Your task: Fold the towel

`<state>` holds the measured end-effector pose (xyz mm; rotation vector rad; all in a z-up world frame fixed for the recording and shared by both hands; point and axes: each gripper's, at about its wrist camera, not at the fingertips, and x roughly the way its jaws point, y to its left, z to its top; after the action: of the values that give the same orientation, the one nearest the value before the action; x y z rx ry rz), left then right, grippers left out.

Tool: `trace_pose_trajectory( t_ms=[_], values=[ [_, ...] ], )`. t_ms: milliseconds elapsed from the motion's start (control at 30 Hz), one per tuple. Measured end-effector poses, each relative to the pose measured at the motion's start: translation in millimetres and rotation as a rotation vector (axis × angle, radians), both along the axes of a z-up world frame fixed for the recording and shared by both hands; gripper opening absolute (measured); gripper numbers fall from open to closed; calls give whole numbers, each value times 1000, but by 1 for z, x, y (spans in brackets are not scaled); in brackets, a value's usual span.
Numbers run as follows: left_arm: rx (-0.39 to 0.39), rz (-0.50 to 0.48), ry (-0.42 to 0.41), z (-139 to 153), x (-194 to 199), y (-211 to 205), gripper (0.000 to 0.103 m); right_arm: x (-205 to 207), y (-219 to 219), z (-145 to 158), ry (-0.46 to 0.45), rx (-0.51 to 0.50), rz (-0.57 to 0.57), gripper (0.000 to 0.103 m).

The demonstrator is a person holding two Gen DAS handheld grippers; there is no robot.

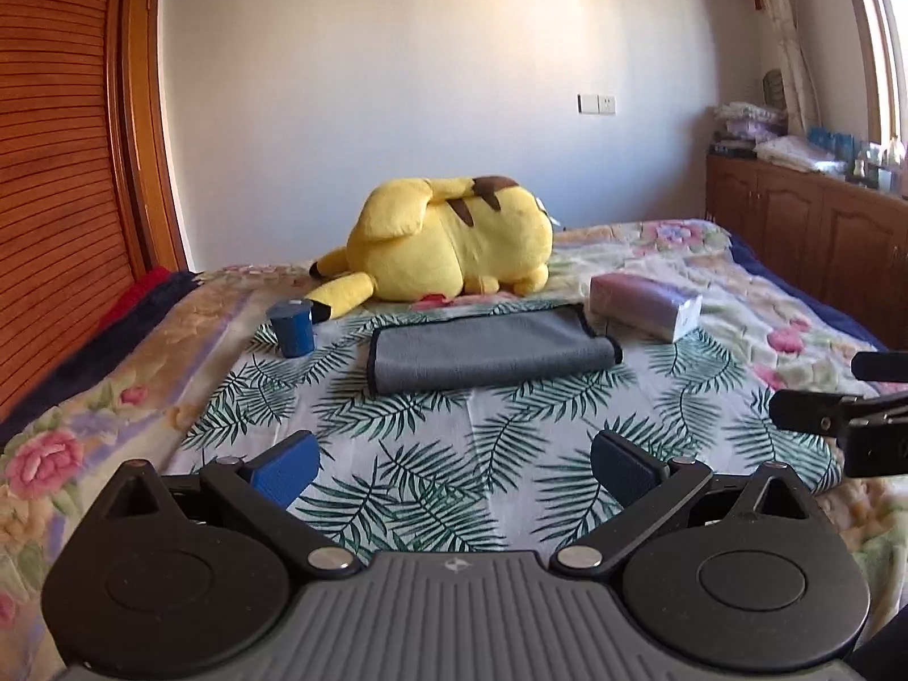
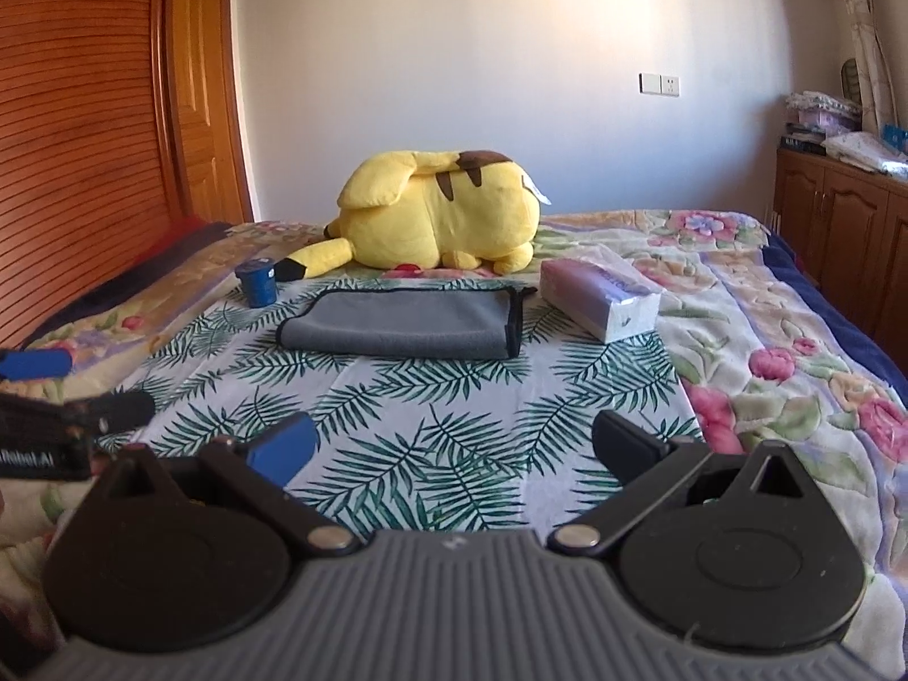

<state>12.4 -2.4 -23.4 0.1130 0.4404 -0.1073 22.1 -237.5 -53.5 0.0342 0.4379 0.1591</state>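
Observation:
A grey towel with a black hem [image 1: 488, 349] lies folded flat on a palm-leaf cloth [image 1: 442, 454] spread over the bed; it also shows in the right wrist view [image 2: 403, 322]. My left gripper [image 1: 454, 462] is open and empty, held above the cloth well short of the towel. My right gripper [image 2: 454, 445] is open and empty too, at about the same distance from the towel. Each gripper shows at the edge of the other's view: the right one [image 1: 851, 391] and the left one [image 2: 62, 391].
A yellow plush toy [image 1: 454, 244] lies just behind the towel. A small blue cup [image 1: 292, 326] stands to its left, a tissue pack [image 1: 644, 303] to its right. A floral blanket [image 1: 74, 437] covers the bed. Wooden cabinets [image 1: 806, 227] stand at the right.

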Motion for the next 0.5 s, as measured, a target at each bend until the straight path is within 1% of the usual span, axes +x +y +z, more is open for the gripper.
trace_pose_trajectory(
  t_ms=[267, 500],
  values=[
    [-17, 5, -24, 5, -2, 3, 103, -4, -1, 3, -53, -6, -8, 103],
    [-18, 11, -47, 8, -4, 4, 103, -5, -3, 5, -78, -1, -15, 103]
  ],
)
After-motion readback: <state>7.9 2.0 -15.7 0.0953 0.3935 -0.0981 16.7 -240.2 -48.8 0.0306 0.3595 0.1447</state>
